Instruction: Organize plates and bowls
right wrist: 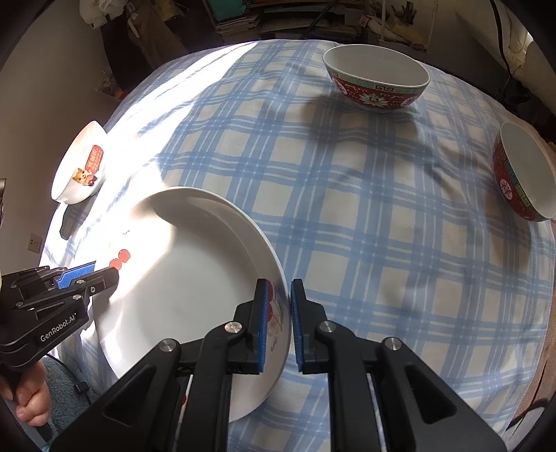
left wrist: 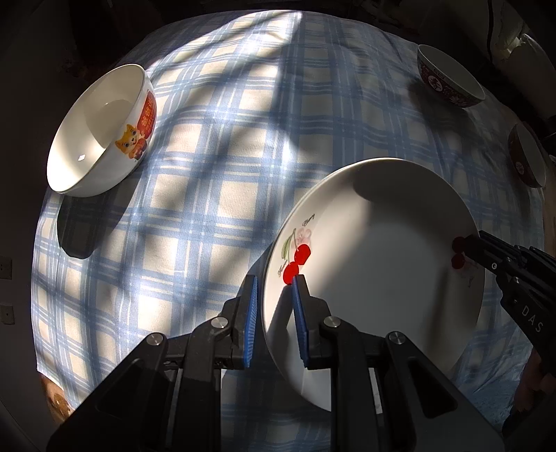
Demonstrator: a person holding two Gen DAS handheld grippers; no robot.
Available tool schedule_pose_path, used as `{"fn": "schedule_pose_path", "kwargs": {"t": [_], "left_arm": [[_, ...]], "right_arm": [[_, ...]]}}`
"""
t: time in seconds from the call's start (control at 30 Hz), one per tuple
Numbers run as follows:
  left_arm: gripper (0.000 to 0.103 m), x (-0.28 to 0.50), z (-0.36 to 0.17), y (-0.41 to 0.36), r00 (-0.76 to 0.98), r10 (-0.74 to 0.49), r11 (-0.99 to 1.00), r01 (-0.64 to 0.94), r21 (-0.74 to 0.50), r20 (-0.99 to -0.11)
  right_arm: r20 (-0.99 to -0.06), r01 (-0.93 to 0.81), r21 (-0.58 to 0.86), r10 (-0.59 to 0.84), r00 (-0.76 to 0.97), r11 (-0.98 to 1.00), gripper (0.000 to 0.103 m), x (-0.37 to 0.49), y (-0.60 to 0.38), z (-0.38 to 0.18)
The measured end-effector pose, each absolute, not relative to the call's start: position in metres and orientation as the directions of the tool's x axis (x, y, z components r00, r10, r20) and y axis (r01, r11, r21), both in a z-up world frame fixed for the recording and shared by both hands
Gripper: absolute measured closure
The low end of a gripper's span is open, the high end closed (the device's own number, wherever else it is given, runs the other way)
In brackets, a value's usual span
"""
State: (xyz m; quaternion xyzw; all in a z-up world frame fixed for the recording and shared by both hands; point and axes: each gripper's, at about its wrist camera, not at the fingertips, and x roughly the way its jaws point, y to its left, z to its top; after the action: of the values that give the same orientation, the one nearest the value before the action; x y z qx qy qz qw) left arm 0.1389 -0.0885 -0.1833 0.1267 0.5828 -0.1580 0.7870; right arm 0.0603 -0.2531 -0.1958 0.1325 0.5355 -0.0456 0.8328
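A white plate [left wrist: 375, 264] with cherry prints lies on the blue checked tablecloth [left wrist: 215, 180]. My left gripper [left wrist: 275, 282] straddles its near-left rim, one blue pad over the inner face and the other outside, with a dark gap beside the rim. In the right wrist view the same plate [right wrist: 187, 285] has my right gripper [right wrist: 279, 283] around its right rim, a thin sliver showing at the outer pad. Each gripper shows in the other's view: the right gripper [left wrist: 469, 245] at the far rim, the left gripper [right wrist: 109, 274] at the sunlit rim.
A white bowl with a cat picture [left wrist: 100, 128] [right wrist: 81, 167] stands at the table's left edge. Two red patterned bowls [right wrist: 377, 80] [right wrist: 524, 174] stand at the back right and right edge. A person's hand [right wrist: 31, 400] holds the left gripper's handle. Cluttered shelves [right wrist: 312, 17] stand behind the table.
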Motion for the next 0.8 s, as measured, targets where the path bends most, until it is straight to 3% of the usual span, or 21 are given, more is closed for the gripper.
{"fn": "schedule_pose_path", "kwargs": {"t": [0.27,0.4,0.47,0.53,0.6,0.73,0.8], "left_arm": [[0.079,0.146,-0.167,-0.080,0.305,-0.079,0.931,0.363,0.040,-0.949],[0.079,0.153,-0.154,-0.073,0.315,-0.098,0.936,0.352,0.020,-0.944],[0.077,0.159,-0.145,-0.068,0.343,-0.093,0.939,0.343,0.032,-0.935],[0.073,0.167,-0.135,-0.059,0.364,-0.085,0.944,0.328,0.042,-0.927],[0.056,0.175,-0.128,-0.051,0.382,-0.069,0.945,0.321,0.062,-0.922],[0.045,0.193,-0.117,-0.026,0.430,-0.028,0.961,0.260,0.094,-0.902],[0.031,0.201,-0.114,-0.011,0.420,-0.028,0.967,0.241,0.081,-0.907]], "right_arm": [[-0.891,0.212,0.176,0.064,0.449,0.961,0.086,0.063,-0.258,-0.188],[-0.884,0.204,0.158,0.046,0.465,0.966,0.068,0.070,-0.258,-0.179],[-0.875,0.186,0.169,0.061,0.480,0.968,0.066,0.075,-0.254,-0.171],[-0.860,0.167,0.167,0.061,0.507,0.972,0.057,0.079,-0.249,-0.162],[-0.835,0.153,0.165,0.055,0.547,0.974,0.038,0.082,-0.243,-0.150],[-0.808,0.129,0.165,0.059,0.587,0.978,0.018,0.097,-0.231,-0.133],[-0.796,0.114,0.164,0.063,0.602,0.980,0.005,0.107,-0.225,-0.128]]}}
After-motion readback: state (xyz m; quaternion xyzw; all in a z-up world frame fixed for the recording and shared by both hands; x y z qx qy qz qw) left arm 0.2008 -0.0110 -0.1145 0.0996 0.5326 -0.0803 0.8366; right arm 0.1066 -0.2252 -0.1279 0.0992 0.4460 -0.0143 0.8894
